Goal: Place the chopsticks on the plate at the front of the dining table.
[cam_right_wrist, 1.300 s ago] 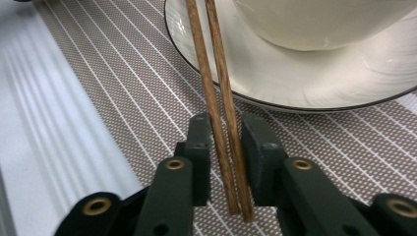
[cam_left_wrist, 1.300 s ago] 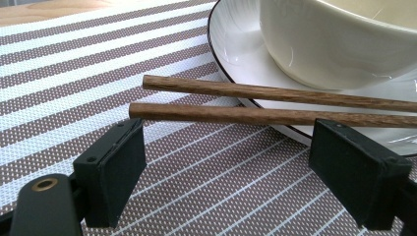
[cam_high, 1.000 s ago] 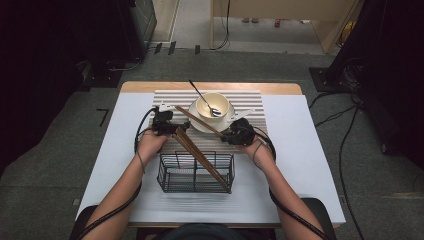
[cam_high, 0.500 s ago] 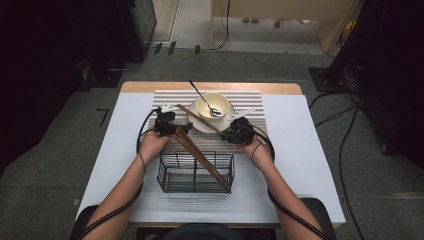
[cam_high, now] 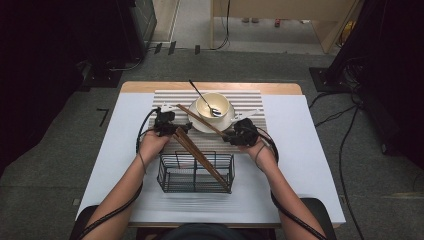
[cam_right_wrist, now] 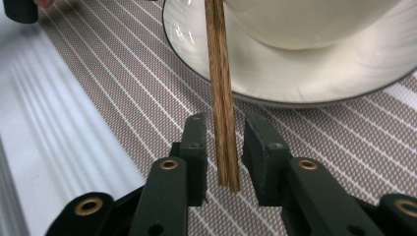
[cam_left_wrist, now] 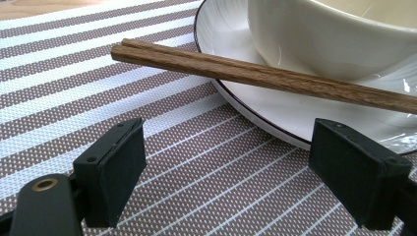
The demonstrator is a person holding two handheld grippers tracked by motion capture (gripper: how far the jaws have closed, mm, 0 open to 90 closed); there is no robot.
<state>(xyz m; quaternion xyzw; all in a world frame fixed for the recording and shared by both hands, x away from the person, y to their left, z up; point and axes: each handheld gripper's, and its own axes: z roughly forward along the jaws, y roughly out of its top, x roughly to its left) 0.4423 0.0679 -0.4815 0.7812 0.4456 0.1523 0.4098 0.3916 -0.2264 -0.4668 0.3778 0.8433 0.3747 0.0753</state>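
Jaws just opened around chopsticks (cam_right_wrist: 222, 98) resting across plate (cam_right_wrist: 314, 78) holding bowl (cam_right_wrist: 305, 22).

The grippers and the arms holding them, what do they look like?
Both grippers, left and right, are black. Each has two flat, rectangular jaw pads on dark arms with brass-coloured rivets, as the gripper views show. A pale three-cornered plate sits on top of each. A thick black cable trails from each along the forearm. The forearms are bare, no sleeves, with a thin dark band on each wrist.
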